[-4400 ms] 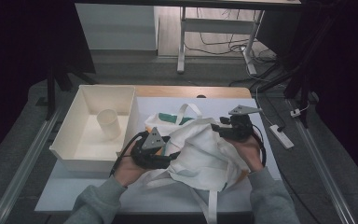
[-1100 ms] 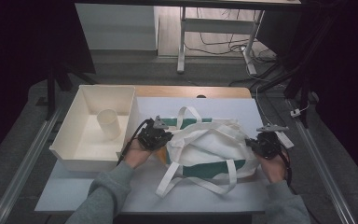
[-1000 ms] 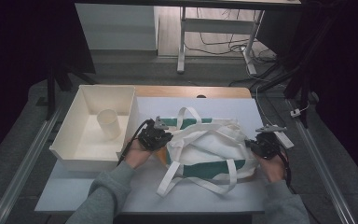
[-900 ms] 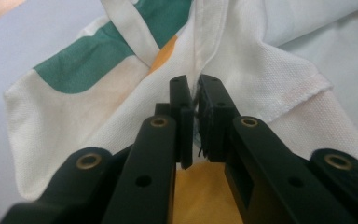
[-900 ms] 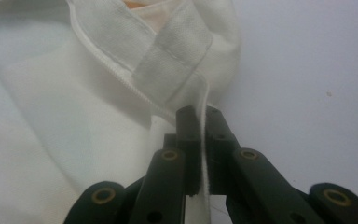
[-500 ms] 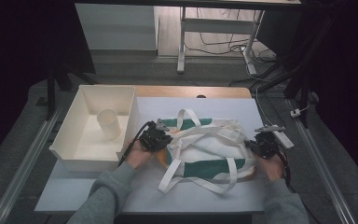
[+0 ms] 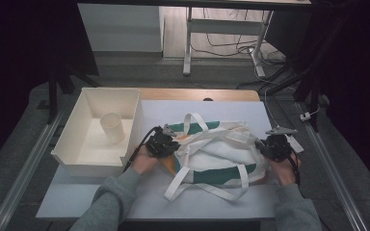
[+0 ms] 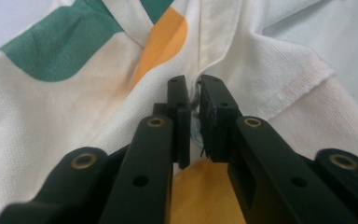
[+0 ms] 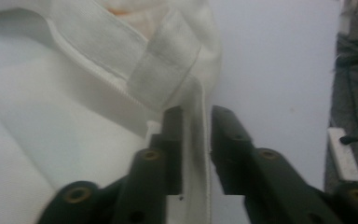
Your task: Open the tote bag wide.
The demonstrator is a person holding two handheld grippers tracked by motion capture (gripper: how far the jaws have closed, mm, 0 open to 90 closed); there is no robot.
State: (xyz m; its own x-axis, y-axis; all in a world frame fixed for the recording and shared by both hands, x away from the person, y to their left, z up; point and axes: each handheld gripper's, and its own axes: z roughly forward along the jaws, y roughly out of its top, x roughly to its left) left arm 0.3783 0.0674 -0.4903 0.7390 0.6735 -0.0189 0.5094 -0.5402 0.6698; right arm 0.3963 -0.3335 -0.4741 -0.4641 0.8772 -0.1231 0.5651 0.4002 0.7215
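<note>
Bag: the tote bag (image 7: 219,154) lies on the table (image 7: 125,202), between your hands.
Left gripper (image 8: 193,100): your jaws pinch its left edge.
Right gripper (image 9: 196,126): your jaws grip its right hem.
Bin: white bin (image 7: 72,156) holds a cup (image 7: 112,127).

a dim room, grey floor (image 7: 33,130) with cables (image 7: 231,45) beneath a white desk frame (image 7: 188,43) beyond the table (image 7: 212,202)

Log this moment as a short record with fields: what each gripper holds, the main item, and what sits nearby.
Main item: white tote bag with green and orange patches, lying on the white table
Left gripper: shut on the bag's left edge
Right gripper: shut on the bag's right edge seam
Straps: loose, draped over the bag
Nearby: white bin at left, holding an upright cup
</note>
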